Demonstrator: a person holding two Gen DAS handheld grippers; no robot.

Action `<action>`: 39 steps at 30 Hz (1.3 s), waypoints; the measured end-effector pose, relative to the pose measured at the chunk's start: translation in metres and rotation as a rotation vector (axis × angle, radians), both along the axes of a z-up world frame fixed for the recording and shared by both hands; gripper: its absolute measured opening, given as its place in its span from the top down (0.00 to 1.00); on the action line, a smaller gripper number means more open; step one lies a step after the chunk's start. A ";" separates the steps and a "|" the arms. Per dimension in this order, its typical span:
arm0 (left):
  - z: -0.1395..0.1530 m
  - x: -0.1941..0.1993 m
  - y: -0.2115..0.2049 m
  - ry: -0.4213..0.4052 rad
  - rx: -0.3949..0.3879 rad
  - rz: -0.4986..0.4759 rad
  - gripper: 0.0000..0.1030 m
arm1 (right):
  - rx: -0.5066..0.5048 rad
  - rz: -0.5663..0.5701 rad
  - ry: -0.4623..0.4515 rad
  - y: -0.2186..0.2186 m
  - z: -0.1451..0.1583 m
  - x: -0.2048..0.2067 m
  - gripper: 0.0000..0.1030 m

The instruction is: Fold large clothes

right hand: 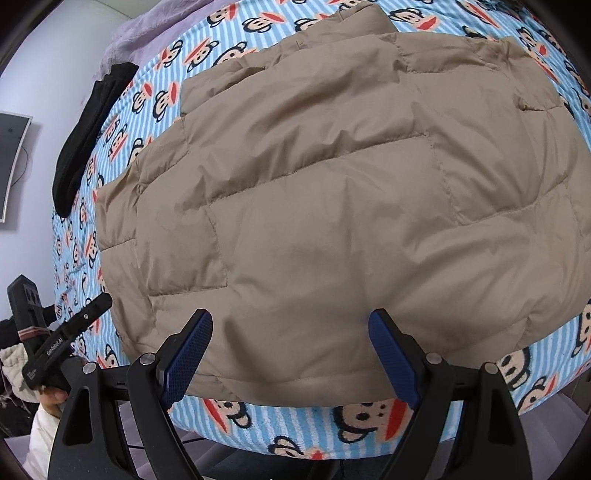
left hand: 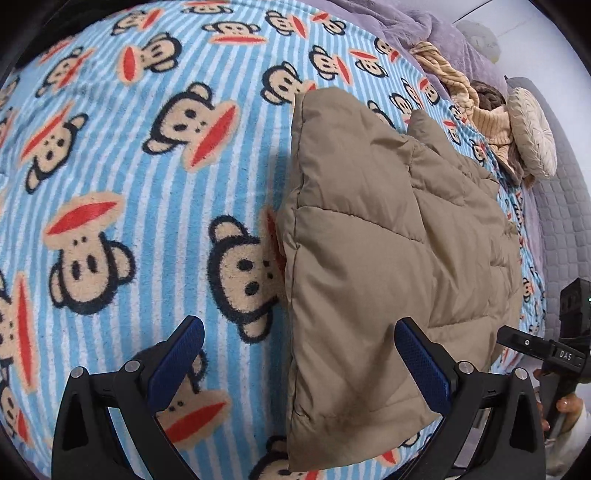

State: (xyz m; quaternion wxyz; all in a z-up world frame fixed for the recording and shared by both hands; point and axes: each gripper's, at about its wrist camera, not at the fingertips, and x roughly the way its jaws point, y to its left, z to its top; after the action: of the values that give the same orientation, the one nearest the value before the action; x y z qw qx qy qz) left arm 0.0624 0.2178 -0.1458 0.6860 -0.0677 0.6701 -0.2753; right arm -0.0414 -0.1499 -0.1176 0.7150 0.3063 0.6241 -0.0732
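Observation:
A tan quilted puffer jacket lies flat on a bed covered by a blue-striped monkey-print blanket. My left gripper is open above the jacket's left edge: one blue pad is over the blanket, the other over the jacket. In the right wrist view the jacket fills most of the frame. My right gripper hangs open over its near hem, with nothing pinched. Each view shows the other gripper at its edge: the right gripper and the left gripper, each held by a hand.
A black garment lies at the blanket's left edge. Beige knit clothes and a round cream cushion sit at the far right, with a purple fleece throw behind. The bed's near edge runs just below the jacket's hem.

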 end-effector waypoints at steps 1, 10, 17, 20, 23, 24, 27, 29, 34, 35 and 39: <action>-0.007 0.002 -0.001 0.031 -0.022 -0.009 0.00 | -0.001 0.001 0.004 0.000 -0.002 0.000 0.14; -0.032 0.006 -0.046 0.105 -0.136 -0.152 0.00 | -0.015 0.004 0.037 0.001 -0.012 0.005 0.14; -0.046 0.011 -0.058 0.133 -0.138 -0.216 0.00 | -0.020 0.011 0.046 0.003 -0.011 0.010 0.14; -0.047 0.009 -0.068 0.133 -0.141 -0.232 0.00 | -0.015 0.019 0.038 0.002 -0.007 0.009 0.14; -0.044 0.007 -0.073 0.135 -0.183 -0.255 0.36 | -0.029 0.027 0.028 -0.001 -0.001 0.007 0.14; -0.043 0.006 -0.076 0.158 -0.211 -0.255 0.54 | -0.037 0.028 0.024 -0.002 0.001 0.006 0.14; -0.034 0.004 -0.082 0.158 -0.234 -0.247 0.73 | -0.066 0.027 0.000 -0.009 0.008 0.005 0.14; -0.022 0.003 -0.080 0.155 -0.253 -0.223 0.77 | -0.091 0.017 -0.020 -0.016 0.012 0.005 0.14; 0.015 -0.004 -0.074 0.145 -0.305 -0.137 0.78 | -0.154 0.026 -0.108 -0.033 0.021 0.013 0.83; 0.024 -0.007 -0.076 0.136 -0.306 -0.124 0.78 | -0.169 0.039 -0.129 -0.036 0.021 0.017 0.84; 0.063 -0.024 -0.093 0.096 -0.306 -0.113 0.78 | -0.189 0.096 -0.187 -0.050 0.010 0.044 0.88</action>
State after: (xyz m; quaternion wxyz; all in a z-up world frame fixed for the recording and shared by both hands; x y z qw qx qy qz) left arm 0.0380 0.1252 -0.0828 0.6183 -0.1467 0.6552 -0.4085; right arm 0.0029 -0.1996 -0.1079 0.7984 0.2129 0.5591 -0.0685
